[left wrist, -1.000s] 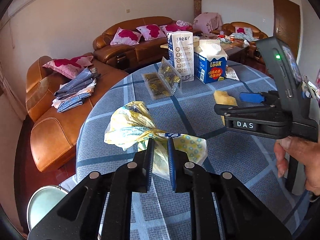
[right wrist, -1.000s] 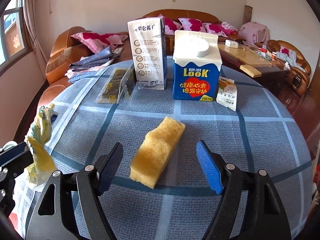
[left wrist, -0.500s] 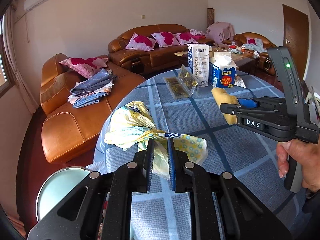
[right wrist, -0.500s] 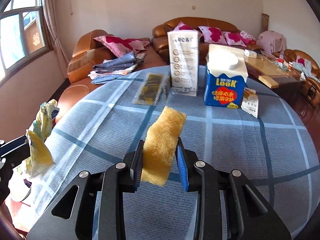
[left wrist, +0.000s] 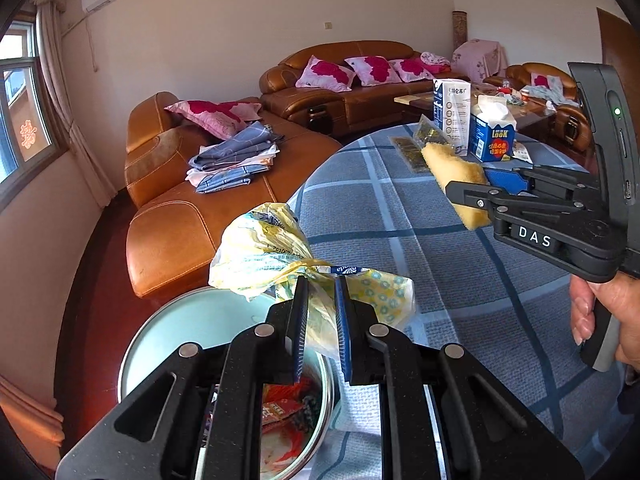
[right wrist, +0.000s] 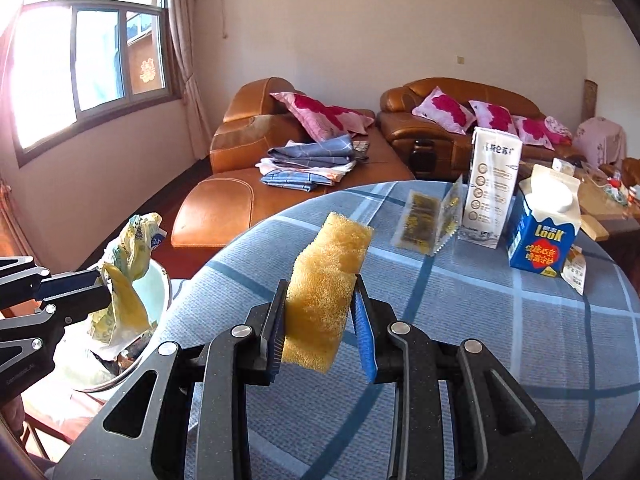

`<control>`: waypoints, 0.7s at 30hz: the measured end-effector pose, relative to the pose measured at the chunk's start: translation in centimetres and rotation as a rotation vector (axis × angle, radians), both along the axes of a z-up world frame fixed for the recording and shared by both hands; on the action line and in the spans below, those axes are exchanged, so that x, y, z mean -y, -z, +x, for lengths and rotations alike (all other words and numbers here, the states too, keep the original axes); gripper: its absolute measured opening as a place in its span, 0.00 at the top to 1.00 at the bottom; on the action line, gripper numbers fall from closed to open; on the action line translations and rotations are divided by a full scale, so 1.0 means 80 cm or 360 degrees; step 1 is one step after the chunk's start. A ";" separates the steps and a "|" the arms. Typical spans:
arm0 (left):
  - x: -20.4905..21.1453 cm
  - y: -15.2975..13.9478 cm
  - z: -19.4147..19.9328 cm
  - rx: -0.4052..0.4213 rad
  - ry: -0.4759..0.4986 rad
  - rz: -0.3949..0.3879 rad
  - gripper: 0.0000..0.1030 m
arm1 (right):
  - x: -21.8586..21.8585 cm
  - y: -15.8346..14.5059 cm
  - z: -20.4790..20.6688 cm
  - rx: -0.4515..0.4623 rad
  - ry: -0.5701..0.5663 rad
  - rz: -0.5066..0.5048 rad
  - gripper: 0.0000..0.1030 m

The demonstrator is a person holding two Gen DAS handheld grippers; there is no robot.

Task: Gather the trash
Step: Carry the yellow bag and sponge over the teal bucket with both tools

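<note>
My left gripper (left wrist: pixel 322 284) is shut on a crumpled yellow plastic wrapper (left wrist: pixel 264 254), held in the air over a pale green metal basin (left wrist: pixel 180 320) that stands off the table's edge with trash inside. My right gripper (right wrist: pixel 320 284) is shut on a yellow sponge (right wrist: pixel 328 280), lifted above the blue checked tablecloth (right wrist: pixel 500 320). In the left wrist view the sponge (left wrist: pixel 452 168) and right gripper (left wrist: pixel 468 188) hang at the right. In the right wrist view the wrapper (right wrist: pixel 124 280) and left gripper (right wrist: pixel 100 286) show at the left, above the basin (right wrist: pixel 160 292).
On the table's far side stand a white carton (right wrist: pixel 492 188), a blue LOOK carton (right wrist: pixel 544 228), clear packets (right wrist: pixel 432 216) and a small sachet (right wrist: pixel 574 272). Brown leather sofas (left wrist: pixel 224 184) with pillows and folded cloths lie beyond. A hand (left wrist: pixel 600 312) holds the right gripper's handle.
The right gripper shut on the sponge and lifted it off the cloth. Both grippers swung left, off toward the table's edge; the wrapper now hangs over the basin.
</note>
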State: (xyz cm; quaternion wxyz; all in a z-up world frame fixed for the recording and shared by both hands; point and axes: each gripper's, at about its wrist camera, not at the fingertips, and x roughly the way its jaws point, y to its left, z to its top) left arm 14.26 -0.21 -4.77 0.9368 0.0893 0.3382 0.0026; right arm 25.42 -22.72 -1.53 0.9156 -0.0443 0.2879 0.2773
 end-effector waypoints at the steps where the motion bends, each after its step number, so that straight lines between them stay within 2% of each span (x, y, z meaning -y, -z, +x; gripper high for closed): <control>1: -0.004 -0.001 -0.003 0.0002 -0.0012 0.0005 0.87 | -0.004 -0.001 -0.001 0.0001 -0.0018 0.0008 0.70; 21: -0.060 0.001 -0.034 -0.0004 -0.0200 0.0087 0.87 | -0.080 -0.010 -0.031 0.0126 -0.0284 -0.0066 0.70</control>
